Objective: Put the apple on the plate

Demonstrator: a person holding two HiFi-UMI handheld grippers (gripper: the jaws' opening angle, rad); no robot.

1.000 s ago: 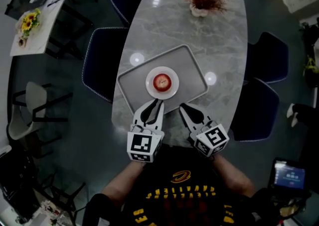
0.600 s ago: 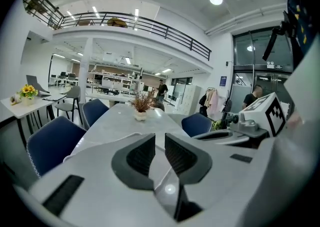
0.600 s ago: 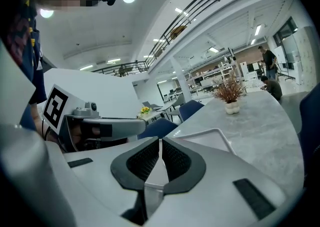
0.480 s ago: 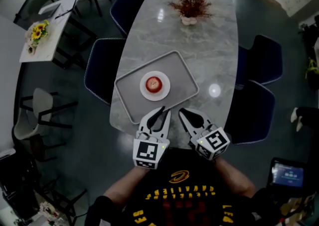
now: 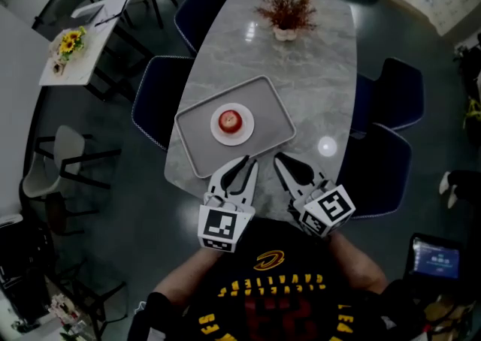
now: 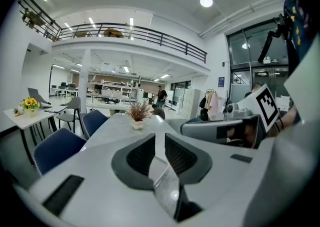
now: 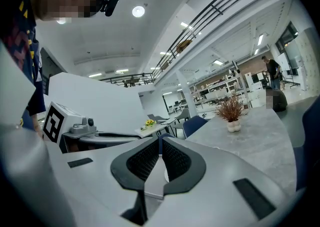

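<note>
Apple [image 5: 230,119] on plate [image 5: 247,129], plant [image 5: 286,7] beyond; left gripper [image 5: 246,161] jaws seemingly ajar, right gripper [image 5: 279,158] jaws together.

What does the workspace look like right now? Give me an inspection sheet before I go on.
Surface: grey marbled table, glossy.
Job's things: apple sits on the white plate, which stands on the grey tray.
Clutter: potted dried plant at the far end.
Grippers: left gripper empty, fingers slightly apart; right gripper empty, fingers together; both at the table's near end, apart from the apple.
Cables: nothing seen.
Surroundings: blue chairs round the table; side table with sunflowers to the left.
</note>
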